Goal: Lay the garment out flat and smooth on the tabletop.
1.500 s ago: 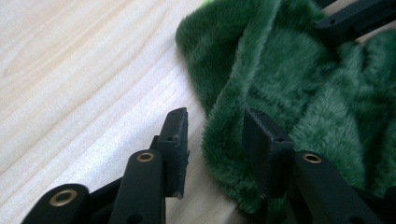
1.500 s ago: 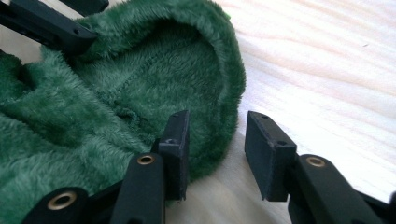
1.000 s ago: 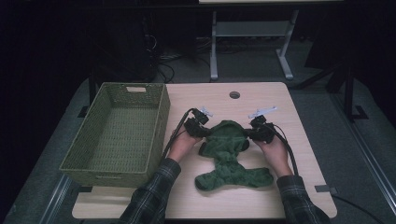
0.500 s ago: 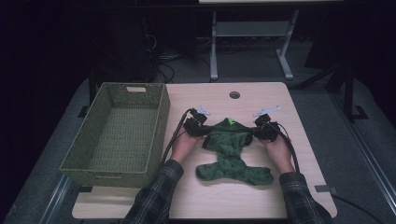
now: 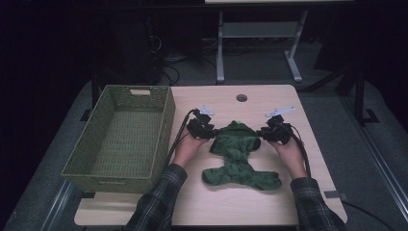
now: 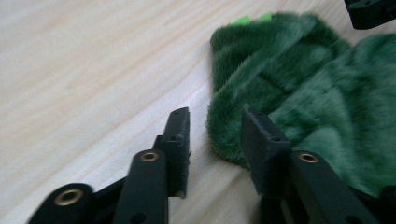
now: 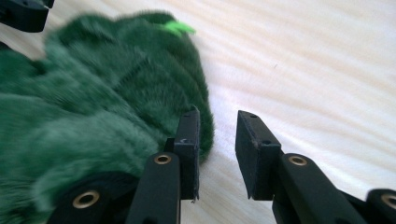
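Observation:
A dark green fuzzy garment [image 5: 238, 156] lies on the wooden table [image 5: 231, 207], its upper part folded over with a bright green tag [image 5: 239, 121] at the top. My left gripper [image 5: 211, 132] sits at the garment's left edge and my right gripper [image 5: 260, 133] at its right edge. In the left gripper view the jaws have just been opening, and the garment's fluffy edge [image 6: 224, 135] lies loose between them. In the right gripper view the jaws have also just been opening; bare table shows in the gap, and the garment [image 7: 102, 107] lies against the outside of the left jaw.
A woven green basket [image 5: 166, 120] stands empty on the table's left side. A round cable hole [image 5: 241, 97] sits near the table's far edge. Beyond the table stands a metal frame [image 5: 260, 33] on a dark floor.
The garment's upper part went from spread flat to folded over, and its green tag now shows on top. Both hands stay beside it.

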### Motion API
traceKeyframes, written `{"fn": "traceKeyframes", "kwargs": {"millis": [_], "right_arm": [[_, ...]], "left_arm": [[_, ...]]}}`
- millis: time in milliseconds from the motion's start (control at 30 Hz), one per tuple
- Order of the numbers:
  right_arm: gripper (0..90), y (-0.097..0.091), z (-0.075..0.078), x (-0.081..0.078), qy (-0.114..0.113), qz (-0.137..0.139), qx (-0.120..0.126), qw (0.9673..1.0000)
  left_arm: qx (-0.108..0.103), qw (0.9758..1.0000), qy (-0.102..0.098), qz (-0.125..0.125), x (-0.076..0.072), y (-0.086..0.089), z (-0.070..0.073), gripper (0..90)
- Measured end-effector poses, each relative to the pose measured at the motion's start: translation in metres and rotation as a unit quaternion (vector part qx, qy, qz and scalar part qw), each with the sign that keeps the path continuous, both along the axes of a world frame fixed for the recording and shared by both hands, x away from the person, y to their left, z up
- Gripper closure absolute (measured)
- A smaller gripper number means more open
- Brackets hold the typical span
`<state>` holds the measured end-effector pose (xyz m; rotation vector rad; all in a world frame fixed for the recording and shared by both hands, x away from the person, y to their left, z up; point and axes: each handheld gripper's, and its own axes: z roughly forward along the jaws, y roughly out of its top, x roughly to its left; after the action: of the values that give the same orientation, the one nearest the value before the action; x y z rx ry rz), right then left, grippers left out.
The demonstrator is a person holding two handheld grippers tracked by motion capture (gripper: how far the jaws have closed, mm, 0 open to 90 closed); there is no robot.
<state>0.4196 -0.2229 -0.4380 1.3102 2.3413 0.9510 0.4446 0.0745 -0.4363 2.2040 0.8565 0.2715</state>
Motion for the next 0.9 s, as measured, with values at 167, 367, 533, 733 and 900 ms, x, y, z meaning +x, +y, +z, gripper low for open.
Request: {"fn": "traceKeyframes", "kwargs": {"millis": [167,367,533,733,900], "right_arm": [[64.1,-0.003,0.019,-0.006,-0.005,0.005,-0.002,1.0],[62.7,-0.005,0.029,-0.019,-0.006,0.013,0.009,0.9999],[62.0,-0.004,0.029,-0.031,-0.016,0.018,0.009,0.9997],[61.8,-0.004,0.029,-0.044,-0.021,0.025,0.016,0.9993],[62.0,-0.003,0.029,-0.056,-0.016,0.034,0.019,0.9991]], "left_arm": [[-0.004,0.9999,-0.007,-0.013,-0.018,0.004,0.016,51.2],[-0.001,0.9993,0.002,-0.037,-0.045,0.01,0.018,40.4],[-0.009,0.9989,-0.003,-0.047,-0.063,0.015,0.02,28.3],[0.0,0.9985,-0.012,-0.053,-0.087,0.019,0.022,16.4],[0.008,0.9978,-0.015,-0.064,-0.112,0.022,0.017,13.2]]}}
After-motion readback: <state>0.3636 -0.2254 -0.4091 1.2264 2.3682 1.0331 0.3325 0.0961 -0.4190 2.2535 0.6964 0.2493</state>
